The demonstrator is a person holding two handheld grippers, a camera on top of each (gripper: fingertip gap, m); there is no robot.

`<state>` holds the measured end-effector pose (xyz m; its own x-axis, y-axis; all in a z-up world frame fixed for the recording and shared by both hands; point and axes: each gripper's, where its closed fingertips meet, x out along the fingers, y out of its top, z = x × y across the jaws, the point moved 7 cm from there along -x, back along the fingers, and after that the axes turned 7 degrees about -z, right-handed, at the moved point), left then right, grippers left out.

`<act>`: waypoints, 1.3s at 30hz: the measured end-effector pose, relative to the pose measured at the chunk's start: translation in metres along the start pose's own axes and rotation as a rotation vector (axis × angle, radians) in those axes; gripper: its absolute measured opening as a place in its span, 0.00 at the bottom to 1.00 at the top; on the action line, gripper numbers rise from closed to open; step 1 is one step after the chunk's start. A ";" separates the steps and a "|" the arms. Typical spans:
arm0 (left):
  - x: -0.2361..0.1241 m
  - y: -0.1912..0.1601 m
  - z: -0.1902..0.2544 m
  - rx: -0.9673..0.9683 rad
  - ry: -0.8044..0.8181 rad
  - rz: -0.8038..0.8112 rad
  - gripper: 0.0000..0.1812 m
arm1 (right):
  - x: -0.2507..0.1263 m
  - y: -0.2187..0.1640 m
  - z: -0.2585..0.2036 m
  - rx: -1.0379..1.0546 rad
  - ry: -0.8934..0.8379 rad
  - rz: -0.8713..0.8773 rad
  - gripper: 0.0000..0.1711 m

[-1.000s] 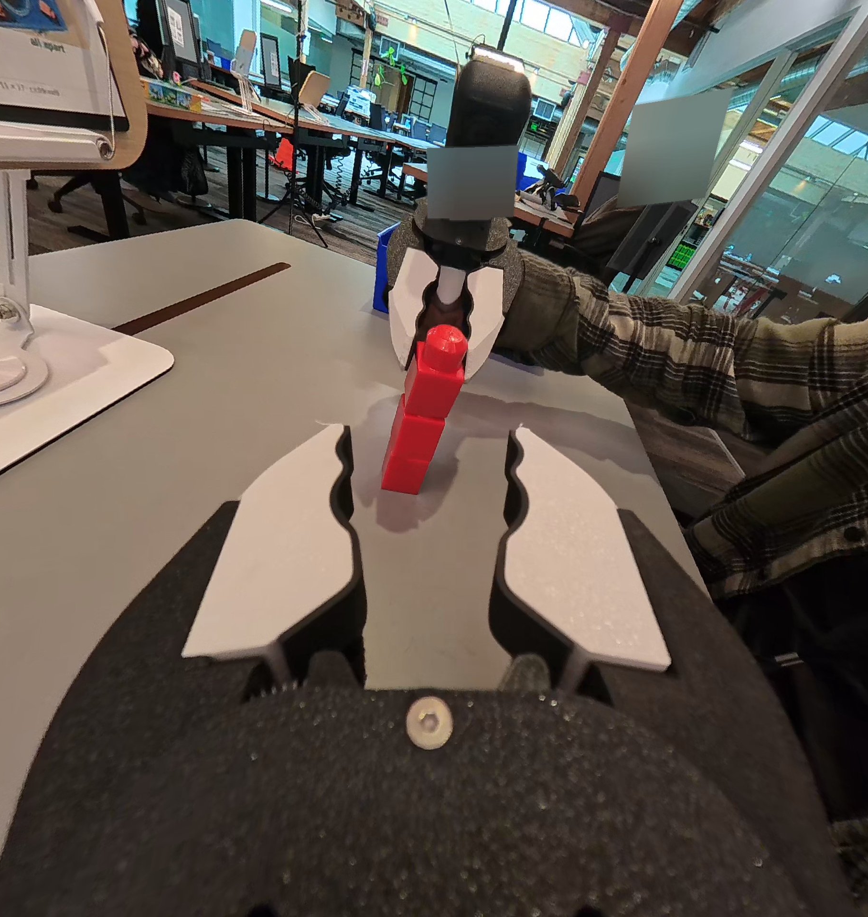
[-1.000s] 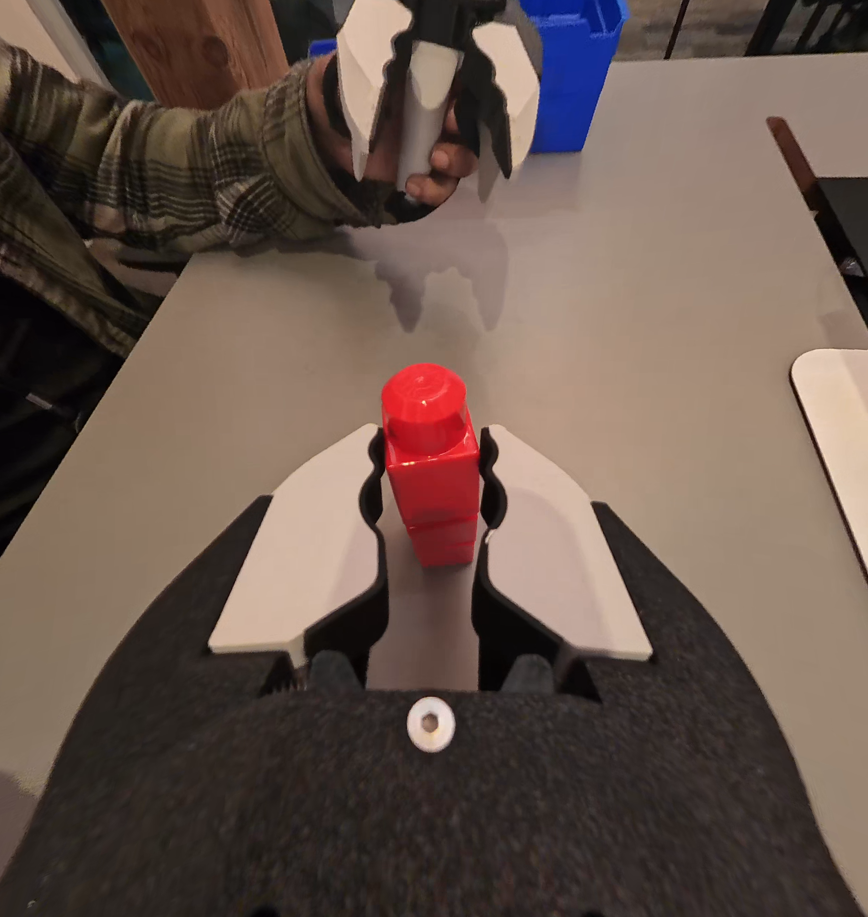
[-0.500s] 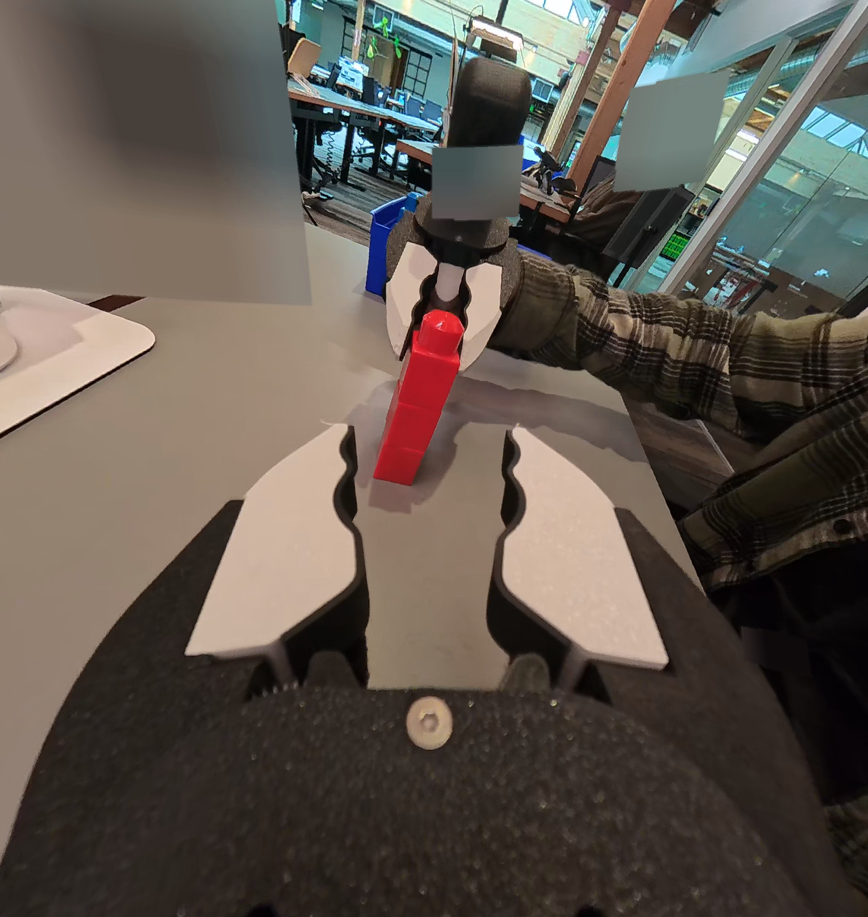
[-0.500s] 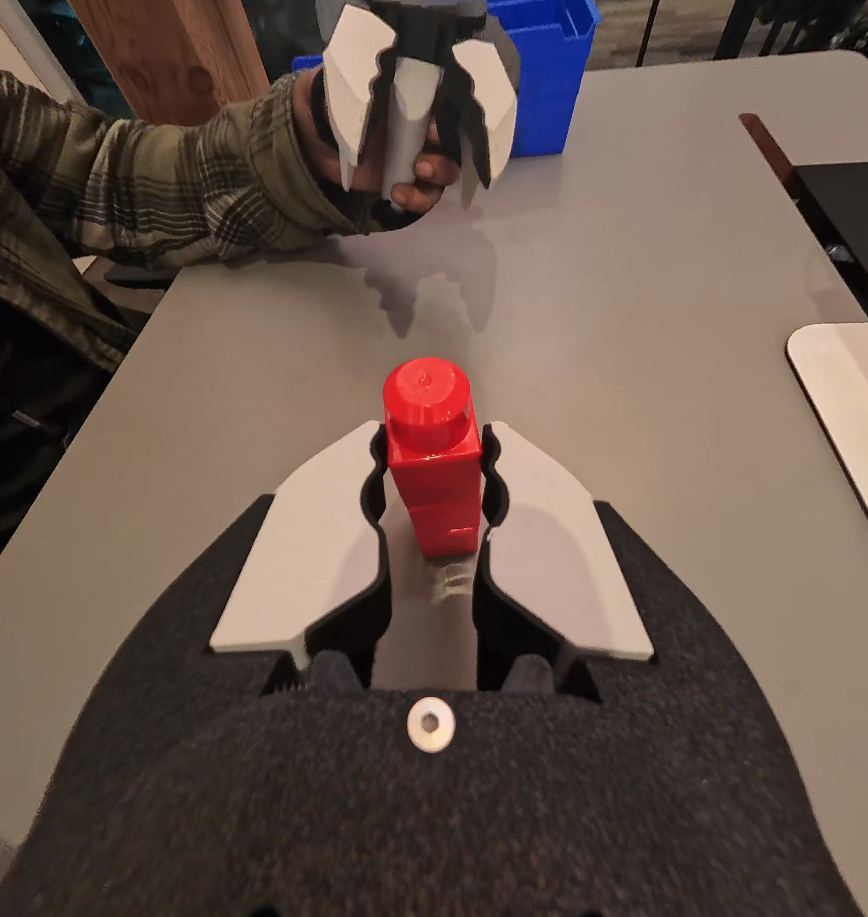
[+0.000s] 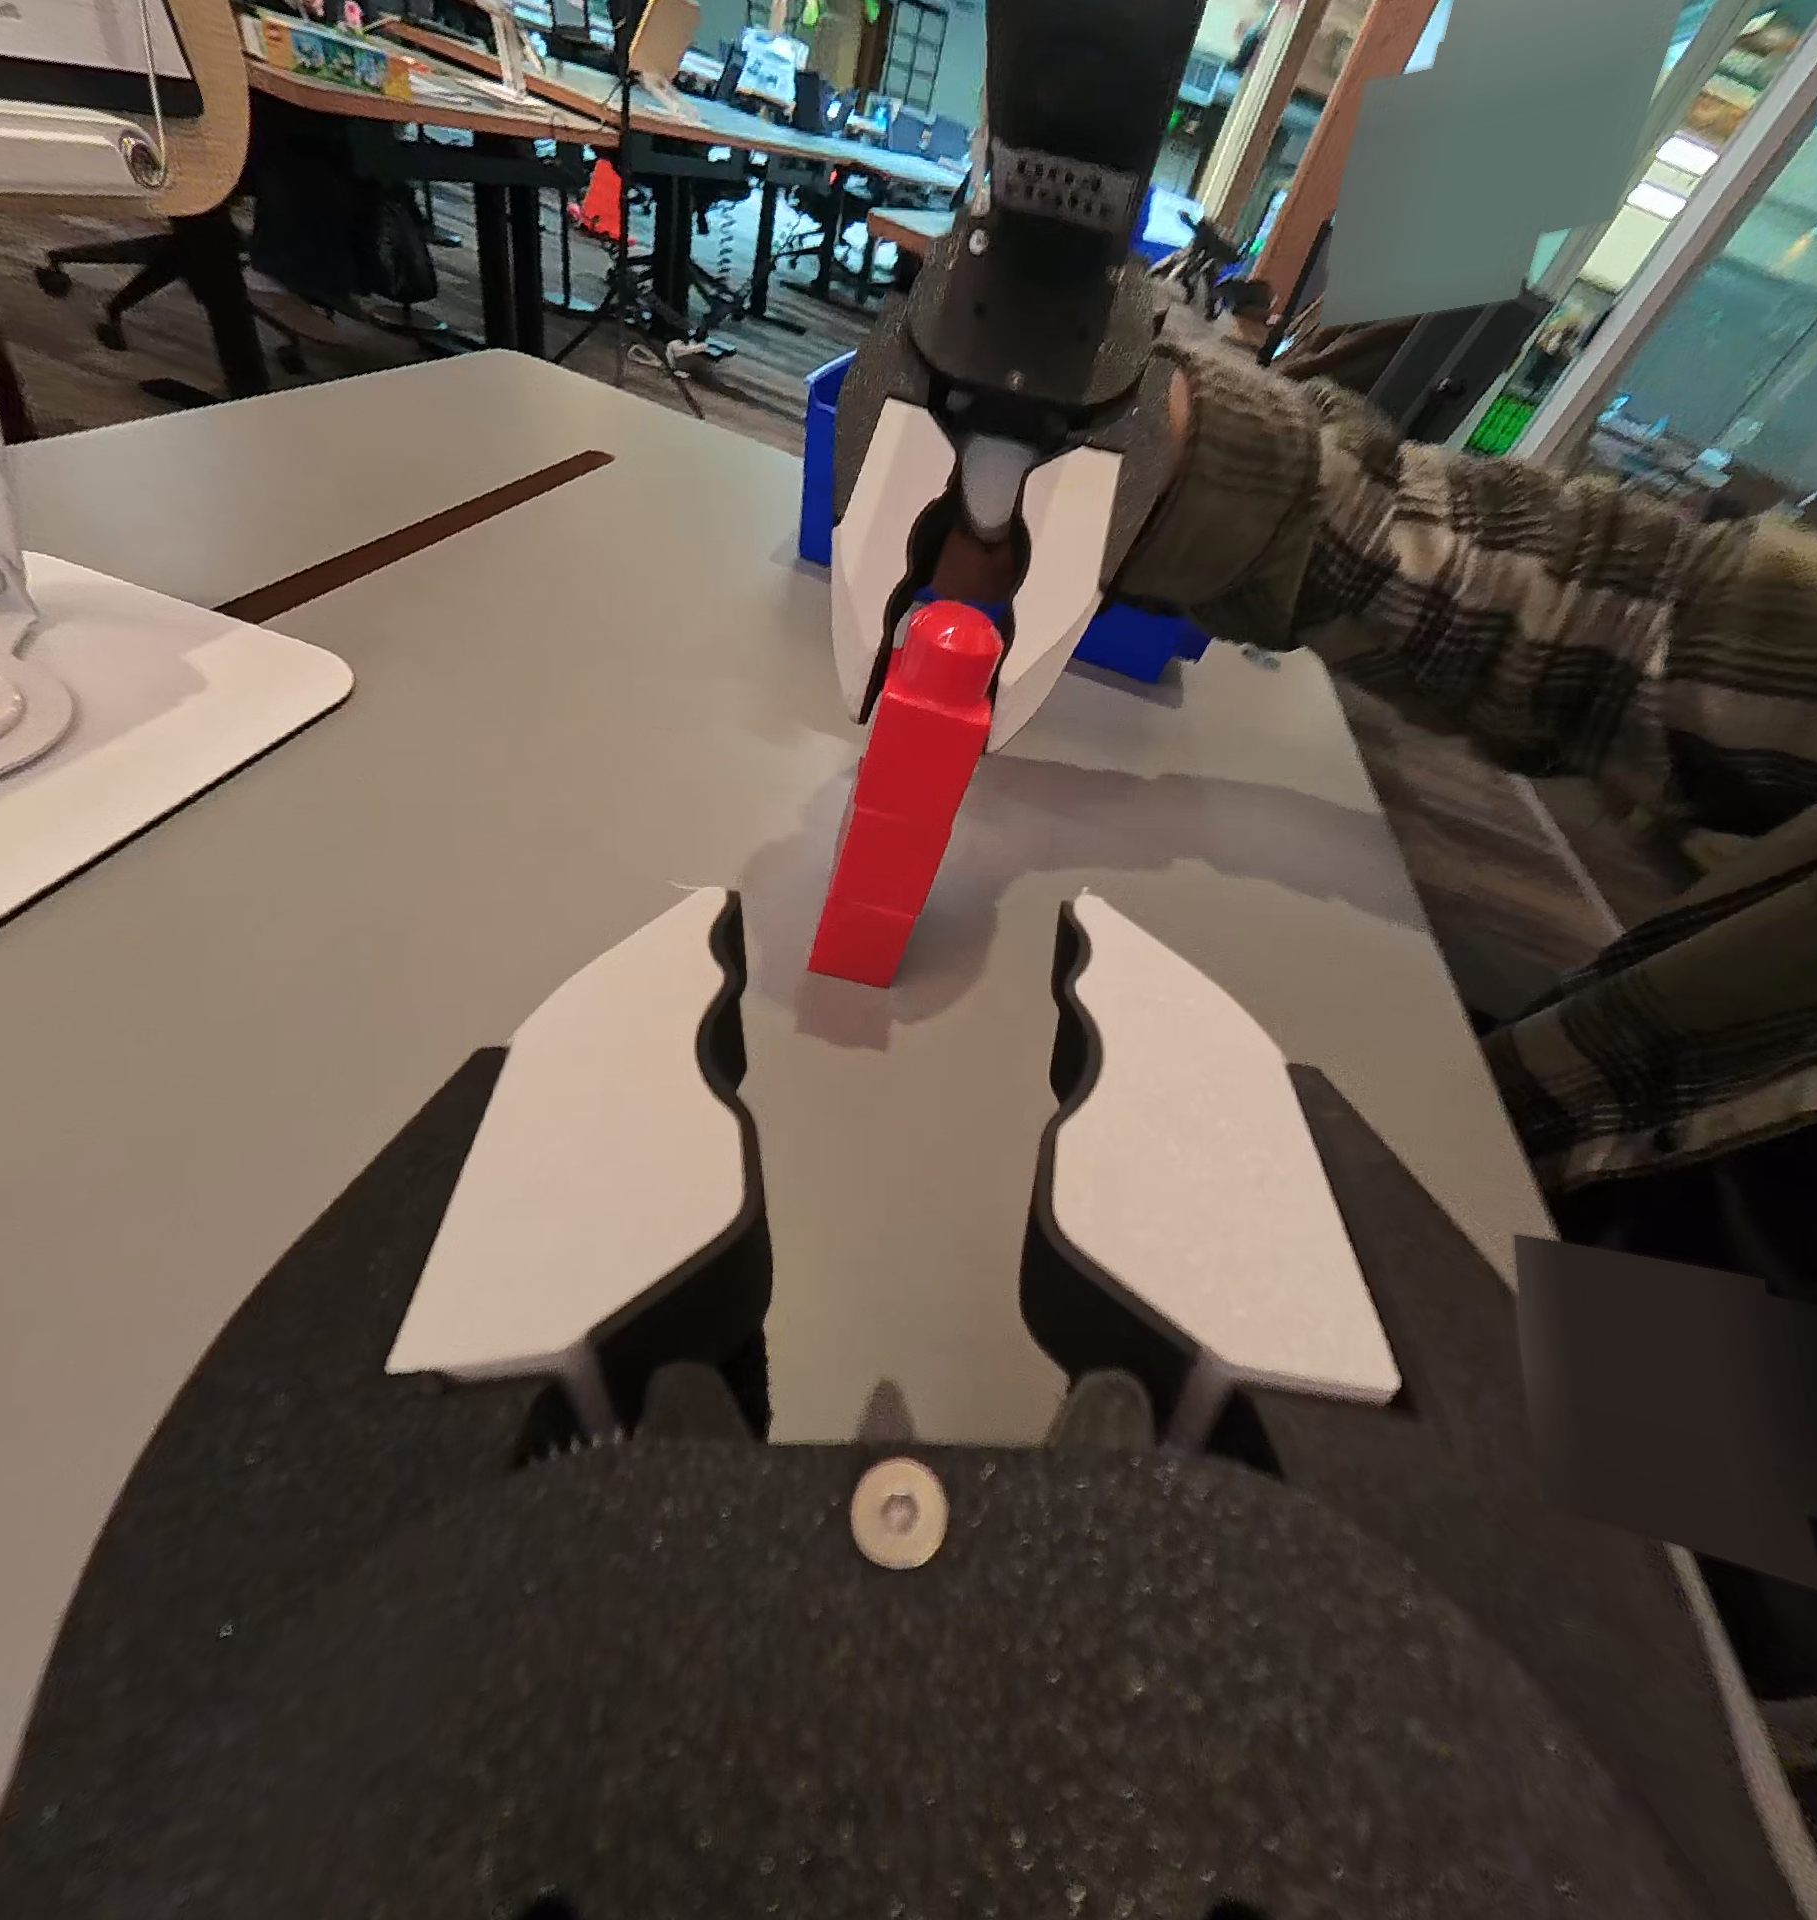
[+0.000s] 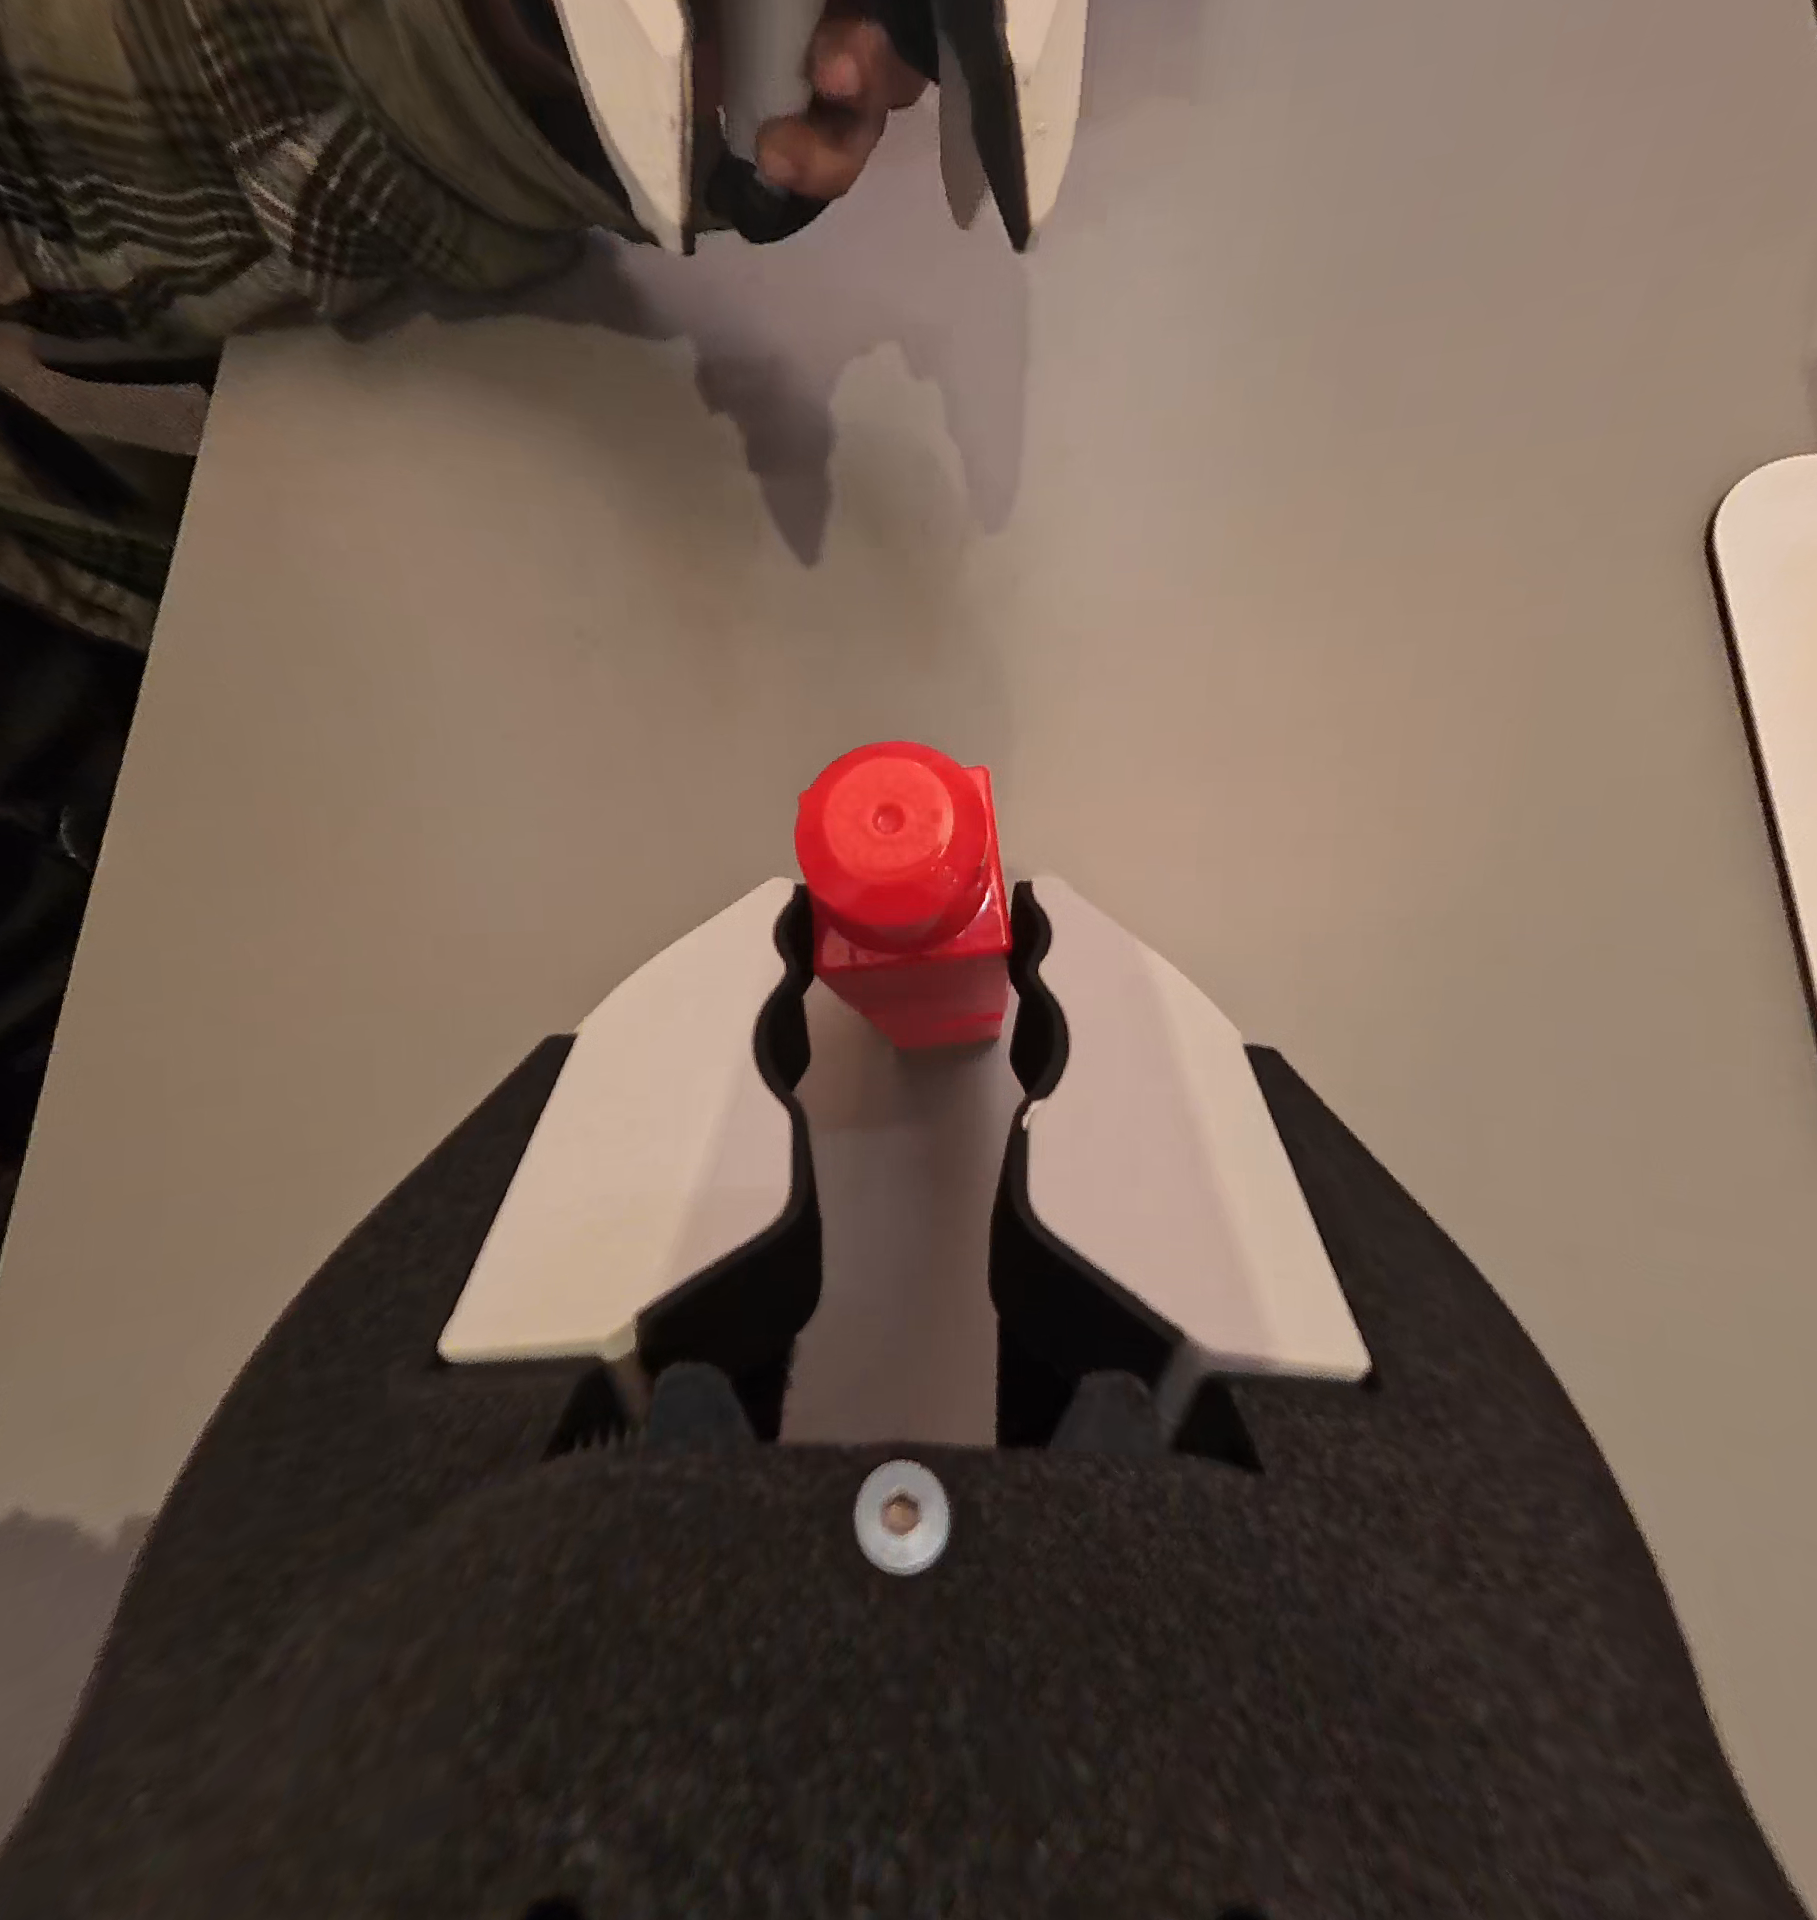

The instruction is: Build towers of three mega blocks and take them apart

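Observation:
A red tower of three mega blocks [image 5: 909, 800] stands on the grey table [image 5: 468, 831], leaning slightly. My right gripper [image 6: 906, 904] is shut on the top block of the tower [image 6: 909, 935] and comes down on it from above. It also shows in the left wrist view [image 5: 945, 665]. My left gripper [image 5: 896, 914] is open and empty. Its fingertips sit level with the tower's base, one on each side, without touching it. It shows at the top of the right wrist view [image 6: 842, 125], held by a hand.
A blue bin [image 5: 819, 468] stands behind the tower at the table's far edge. A white stand base [image 5: 135, 707] lies to the left, also seen in the right wrist view [image 6: 1808, 727]. A plaid sleeve [image 5: 1506, 623] reaches in from the right. The table's right edge is close.
The top block, offset a second ago, now sits square on the tower. My right gripper has tipped more steeply over it. My left gripper has moved closer to the tower.

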<state>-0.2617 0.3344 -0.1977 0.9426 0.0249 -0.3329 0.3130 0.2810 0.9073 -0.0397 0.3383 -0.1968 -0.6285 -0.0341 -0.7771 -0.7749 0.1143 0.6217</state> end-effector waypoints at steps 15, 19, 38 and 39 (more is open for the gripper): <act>0.093 -0.013 -0.002 0.097 0.018 -0.311 0.36 | 0.000 0.004 -0.009 0.078 -0.143 -0.027 0.21; 0.108 -0.014 -0.002 0.094 -0.006 -0.313 0.35 | -0.007 0.006 -0.008 0.068 -0.165 0.043 0.28; 0.129 -0.015 -0.009 0.217 -0.073 -0.337 0.19 | 0.002 0.010 -0.003 -0.064 -0.010 -0.042 0.21; 0.129 -0.015 -0.009 0.217 -0.075 -0.337 0.19 | 0.002 0.010 -0.002 -0.064 -0.008 -0.046 0.21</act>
<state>-0.1461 0.3421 -0.2570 0.7866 -0.1063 -0.6082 0.6152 0.0518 0.7866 -0.0493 0.3372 -0.1919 -0.5915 -0.0303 -0.8057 -0.8060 0.0492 0.5899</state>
